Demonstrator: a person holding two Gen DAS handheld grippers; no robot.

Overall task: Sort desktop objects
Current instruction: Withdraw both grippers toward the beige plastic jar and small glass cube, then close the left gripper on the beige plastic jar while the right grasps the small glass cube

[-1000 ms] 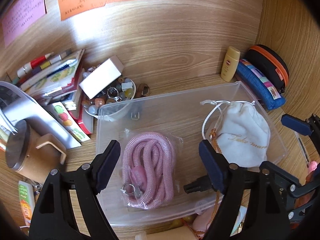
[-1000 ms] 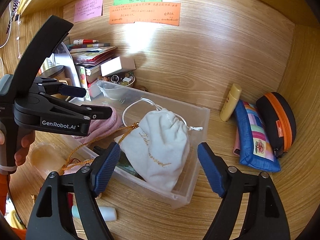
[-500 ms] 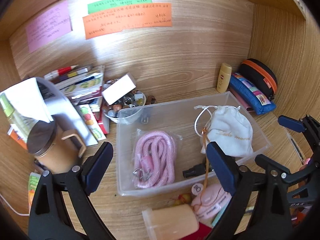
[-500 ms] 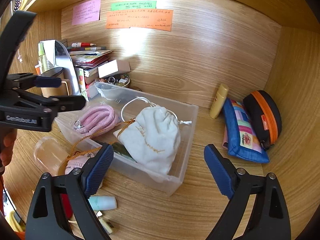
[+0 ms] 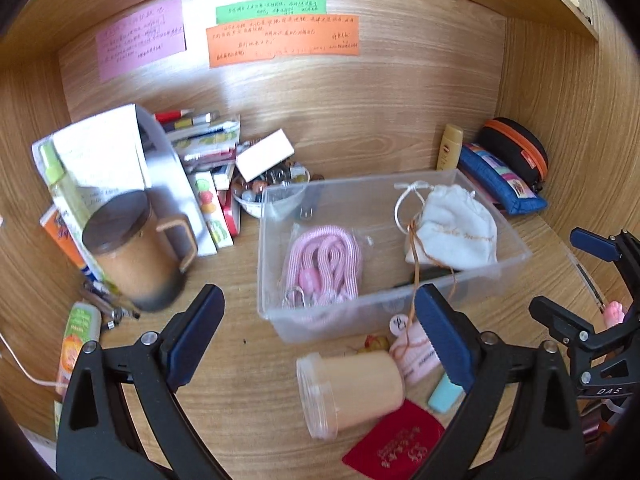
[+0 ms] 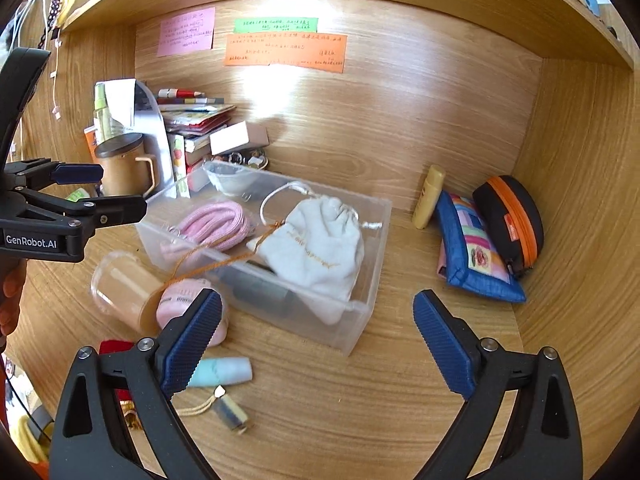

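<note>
Left wrist view: left gripper (image 5: 316, 336) empty, jaws just widened, pulled back from clear bin (image 5: 516, 258).
Right gripper (image 6: 316, 336): likewise spread, empty.
Bin contents: pink rope (image 5: 324, 260), white pouch (image 5: 456, 228).
Meaning: deposit done; tumbler (image 5: 352, 390) beside bin waits.

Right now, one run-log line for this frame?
left gripper: open, just widened, empty | right gripper: open, just widened, empty | clear bin: holds white pouch, pink rope
</note>
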